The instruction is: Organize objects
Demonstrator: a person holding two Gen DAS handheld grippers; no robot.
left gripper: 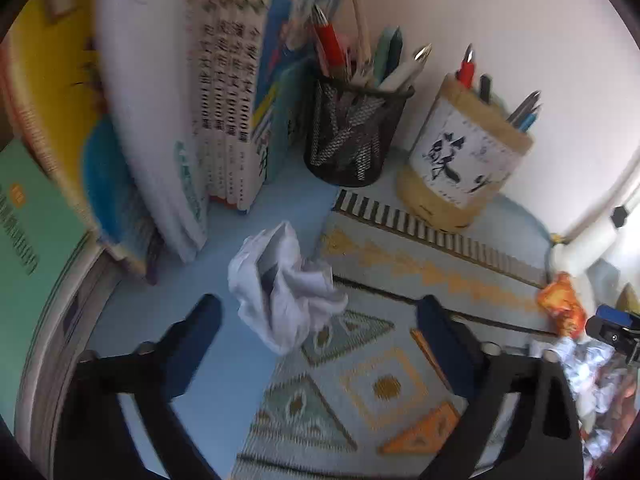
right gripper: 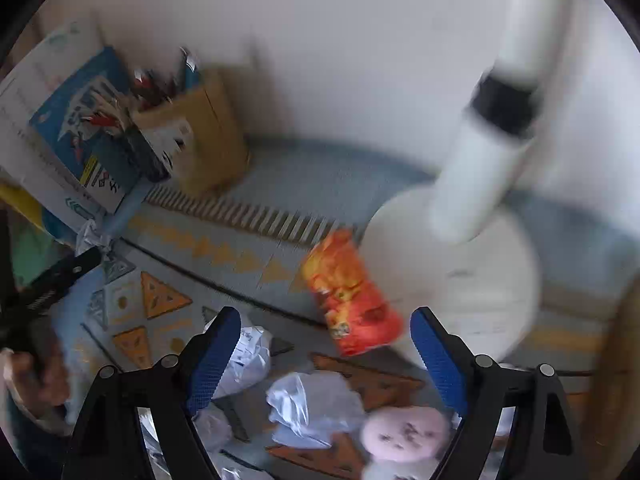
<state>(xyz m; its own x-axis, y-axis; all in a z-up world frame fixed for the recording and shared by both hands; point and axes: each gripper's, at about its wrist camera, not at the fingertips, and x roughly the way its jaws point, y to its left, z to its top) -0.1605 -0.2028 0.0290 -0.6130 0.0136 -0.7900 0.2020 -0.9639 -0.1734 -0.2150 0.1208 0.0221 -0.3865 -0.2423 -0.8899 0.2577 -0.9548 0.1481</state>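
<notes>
Crumpled white paper ball (left gripper: 286, 286) lies ahead of the released left claw (left gripper: 320, 320); upright books (left gripper: 224, 100) crowd behind (right claw (right gripper: 325, 334) likewise released, orange snack packet (right gripper: 350, 292) ahead).

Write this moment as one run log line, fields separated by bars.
left gripper: open, above crumpled paper | right gripper: open, near orange snack bag | nothing held

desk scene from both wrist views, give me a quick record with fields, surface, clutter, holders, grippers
surface: patterned mat over a blue desk top
clutter: crumpled white paper ahead of the left gripper; orange snack bag, more paper wads and a pink round item near the right gripper
holders: black mesh pen cup beside a tan pen pot, both upright, with pens
books: standing row left of the mesh cup
grippers: both open, fingers empty
</notes>
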